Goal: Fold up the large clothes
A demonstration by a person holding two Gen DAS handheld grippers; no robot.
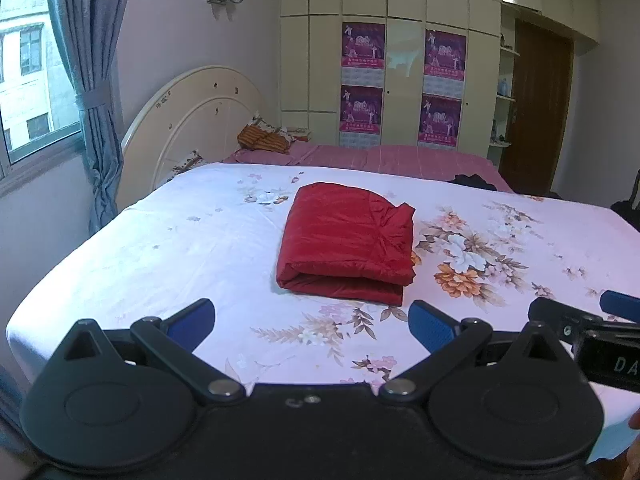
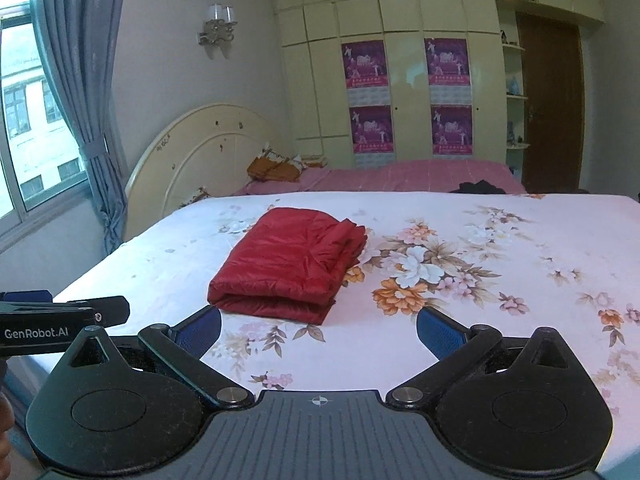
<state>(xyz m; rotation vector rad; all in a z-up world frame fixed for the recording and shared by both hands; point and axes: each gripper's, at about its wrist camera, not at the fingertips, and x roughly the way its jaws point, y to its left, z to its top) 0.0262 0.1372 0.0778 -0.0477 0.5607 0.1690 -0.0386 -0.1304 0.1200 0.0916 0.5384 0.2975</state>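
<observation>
Floral bedsheet (image 1: 160, 248) lying flat beneath cream wardrobe (image 1: 404, 8), folded red jacket (image 1: 348, 240) resting centrally, left gripper (image 1: 311, 322) and right gripper (image 2: 319, 330) hovering spread wide, gripping nothing.

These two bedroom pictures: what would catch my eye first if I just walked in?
The red garment, folded into a thick rectangle, lies alone on the floral sheet in the middle of the bed. Nearer the camera, the left gripper and the right gripper are both open and touch nothing. Four purple posters hang on the cream wardrobe behind.
</observation>
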